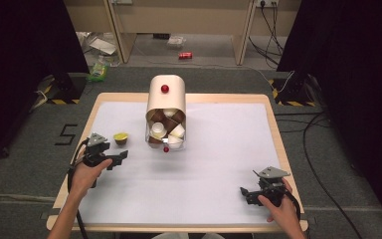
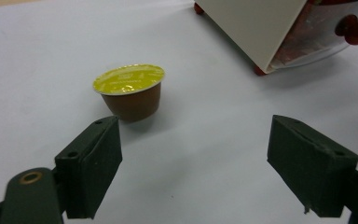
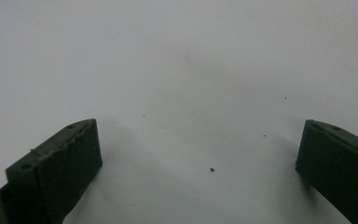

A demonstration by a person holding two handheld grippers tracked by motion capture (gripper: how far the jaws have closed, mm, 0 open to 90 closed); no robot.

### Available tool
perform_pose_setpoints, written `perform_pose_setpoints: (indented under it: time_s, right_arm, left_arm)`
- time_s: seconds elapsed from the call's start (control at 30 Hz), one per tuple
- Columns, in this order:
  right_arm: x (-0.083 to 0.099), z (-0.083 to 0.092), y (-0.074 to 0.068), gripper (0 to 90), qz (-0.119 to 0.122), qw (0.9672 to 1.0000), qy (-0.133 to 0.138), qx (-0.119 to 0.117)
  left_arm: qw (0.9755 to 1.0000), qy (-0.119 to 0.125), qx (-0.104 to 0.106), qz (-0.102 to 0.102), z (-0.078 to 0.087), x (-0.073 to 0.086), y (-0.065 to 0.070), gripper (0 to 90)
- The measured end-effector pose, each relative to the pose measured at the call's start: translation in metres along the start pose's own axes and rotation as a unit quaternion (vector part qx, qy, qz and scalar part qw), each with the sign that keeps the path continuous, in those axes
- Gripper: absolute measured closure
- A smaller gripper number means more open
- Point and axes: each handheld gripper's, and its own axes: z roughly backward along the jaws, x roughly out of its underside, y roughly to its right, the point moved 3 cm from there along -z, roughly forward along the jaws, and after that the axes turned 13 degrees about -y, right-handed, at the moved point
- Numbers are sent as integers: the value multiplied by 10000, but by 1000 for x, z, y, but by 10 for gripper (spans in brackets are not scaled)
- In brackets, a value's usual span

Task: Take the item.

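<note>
With the left gripper (image 2: 196, 172) spread wide, the yellow-lidded capsule (image 2: 130, 91) at upper left of its view looks light, probably thin-walled, best pinched across its brown sides beneath the foil rim.

The left gripper (image 1: 115, 159) is held low at the near left by the left hand (image 1: 85, 175), jaws spread wide apart. The right gripper (image 1: 246, 193) is held at the near right by the right hand (image 1: 278, 209), jaws likewise spread wide, nothing between them.
</note>
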Motion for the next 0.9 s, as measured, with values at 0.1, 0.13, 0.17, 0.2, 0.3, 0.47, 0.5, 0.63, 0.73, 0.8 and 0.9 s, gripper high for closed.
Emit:
perform_pose_setpoints:
  time_s: [0.1, 0.13, 0.17, 0.2, 0.3, 0.47, 0.5, 0.63, 0.73, 0.8, 0.9]
  right_arm:
    - [0, 0, 0, 4, 1, 10000, 1, 1]
    - [0, 0, 0, 4, 1, 10000, 1, 1]
    - [0, 0, 0, 4, 3, 10000, 1, 0]
    - [0, 0, 0, 4, 1, 10000, 0, -1]
    - [0, 0, 0, 4, 8, 10000, 2, 2]
    - [0, 0, 0, 4, 2, 10000, 1, 1]
    - [0, 0, 0, 4, 1, 10000, 0, 1]
    - [0, 0, 0, 4, 1, 10000, 2, 1]
    - [0, 0, 0, 4, 2, 10000, 1, 2]
    - [0, 0, 0, 4, 1, 10000, 1, 1]
    - [0, 0, 0, 4, 2, 10000, 0, 2]
  left_arm:
    - [10000, 29, 20, 21, 1, 3, 4, 172]
    - [10000, 35, 29, 22, 0, 4, 5, 172]
    - [10000, 26, 38, 10, 0, 6, 6, 171]
    - [10000, -5, 44, -11, 0, 7, 7, 171]
    - [10000, -21, 58, -38, -1, 11, 11, 171]
    - [9999, -14, 140, -68, -2, 18, 18, 170]
    - [9999, -6, 153, -70, -3, 19, 20, 169]
    - [9998, -14, 173, -115, -3, 26, 26, 168]
    - [9997, -26, 178, -159, -1, 31, 30, 168]
    - [9997, -21, 194, -176, 0, 33, 33, 168]
    - [9996, 5, 214, -191, 1, 37, 36, 167]
